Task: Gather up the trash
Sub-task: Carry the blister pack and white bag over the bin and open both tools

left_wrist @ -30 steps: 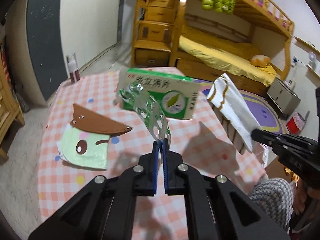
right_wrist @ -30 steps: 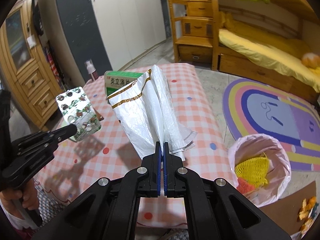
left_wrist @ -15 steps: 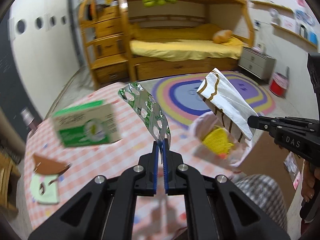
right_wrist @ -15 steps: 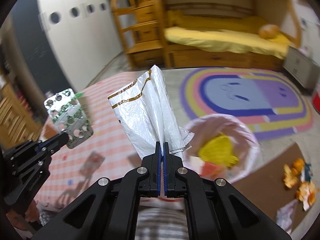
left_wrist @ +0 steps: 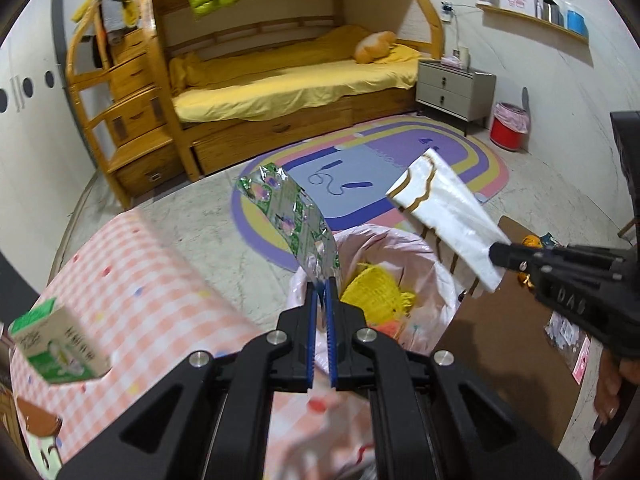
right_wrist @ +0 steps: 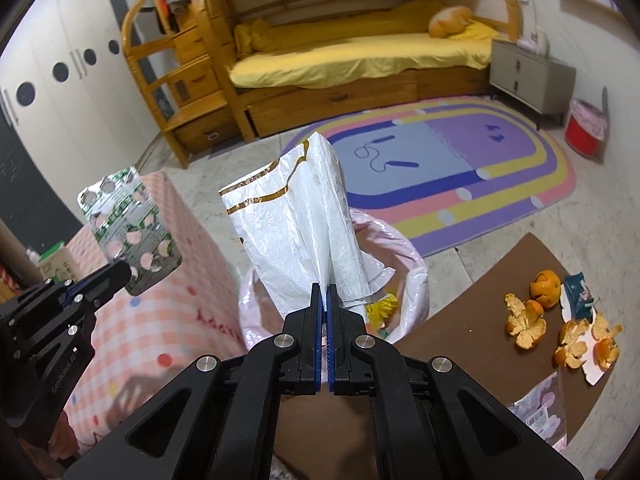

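So the blister pack (left_wrist: 289,216) is pinched at its bottom edge in the left tool (left_wrist: 323,280), sticking up and away from the tips, and it's up in the air above the near rim of the bin (left_wrist: 436,264). The white bag (right_wrist: 296,224) with the gold trim is clamped the same way in the right tool (right_wrist: 324,286), fanning out upward from the tips, also hanging over that bin. Both tools are squeezed down tight on their bit of trash, basically no gap. The bin has a pink liner and there's a yellow net (left_wrist: 376,292) already inside. Left of it is the tabletop (left_wrist: 152,280) with the checked cloth and a green box (left_wrist: 56,344). Right of it, a brown board (right_wrist: 472,320) on the floor with orange peels (right_wrist: 528,320) on it.
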Demonstrator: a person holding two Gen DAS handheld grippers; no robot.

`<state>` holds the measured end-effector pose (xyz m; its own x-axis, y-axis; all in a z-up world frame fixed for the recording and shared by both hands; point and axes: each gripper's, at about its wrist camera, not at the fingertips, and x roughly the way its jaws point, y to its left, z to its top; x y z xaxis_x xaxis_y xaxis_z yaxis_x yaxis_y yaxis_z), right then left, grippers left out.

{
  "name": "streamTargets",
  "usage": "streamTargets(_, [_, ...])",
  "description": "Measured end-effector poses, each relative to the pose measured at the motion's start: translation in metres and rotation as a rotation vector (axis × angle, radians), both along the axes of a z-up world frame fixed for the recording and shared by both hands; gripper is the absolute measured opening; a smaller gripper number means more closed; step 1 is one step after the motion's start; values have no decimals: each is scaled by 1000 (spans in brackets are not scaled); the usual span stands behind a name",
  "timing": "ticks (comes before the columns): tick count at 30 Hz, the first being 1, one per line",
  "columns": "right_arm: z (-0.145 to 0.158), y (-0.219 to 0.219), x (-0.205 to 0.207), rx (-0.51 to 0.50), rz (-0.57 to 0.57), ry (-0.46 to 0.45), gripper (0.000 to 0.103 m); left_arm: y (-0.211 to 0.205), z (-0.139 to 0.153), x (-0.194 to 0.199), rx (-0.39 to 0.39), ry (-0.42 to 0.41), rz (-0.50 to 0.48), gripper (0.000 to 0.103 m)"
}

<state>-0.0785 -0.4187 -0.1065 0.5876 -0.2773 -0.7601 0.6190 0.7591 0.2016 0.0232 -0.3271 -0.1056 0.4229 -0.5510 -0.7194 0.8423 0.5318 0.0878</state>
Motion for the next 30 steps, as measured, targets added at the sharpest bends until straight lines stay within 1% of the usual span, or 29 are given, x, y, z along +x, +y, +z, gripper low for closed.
streamTargets(4, [-7,-12,5,21,-20,-1,2,-21,0,1,5,-6,-20,3])
streamTargets(6, [-10,-18,11,27,-22,0,2,-26,3,3,-1,-7,-25,6])
streamTargets(7, [-12,-21,12,28,-22,2,2,-29,4,3,-1,-9,-23,15])
streamTargets(8, [-14,-20,15,32,-20,5,2,-28,5,4,-8,-14,-15,30])
streamTargets(10, [-20,-24,22,43,-13,12,6,-24,7,7,-23,-19,-1,42])
streamTargets(11, [-23,-25,26,45,-3,23,7,-21,8,8,-26,-16,12,45])
streamTargets(12, [-27,-26,28,50,8,33,11,-17,8,11,-27,-9,25,46])
streamTargets(13, [-30,-28,31,59,15,38,23,-15,8,13,-28,-5,36,49])
streamTargets(14, [-33,-28,33,61,13,48,31,-10,9,16,-30,-2,55,51])
streamTargets(15, [-33,-29,33,60,10,51,40,-5,9,20,-33,3,70,52])
streamTargets(20, [-21,-21,23,50,0,24,40,17,12,26,-28,-5,136,56])
streamTargets(23, [-7,-12,15,36,8,-1,40,33,15,27,-32,-2,166,56])
streamTargets(26, [11,2,10,16,32,-34,39,54,19,25,-39,-1,190,56])
streamTargets(30, [34,29,7,-17,92,-72,39,80,25,20,-47,-5,229,58])
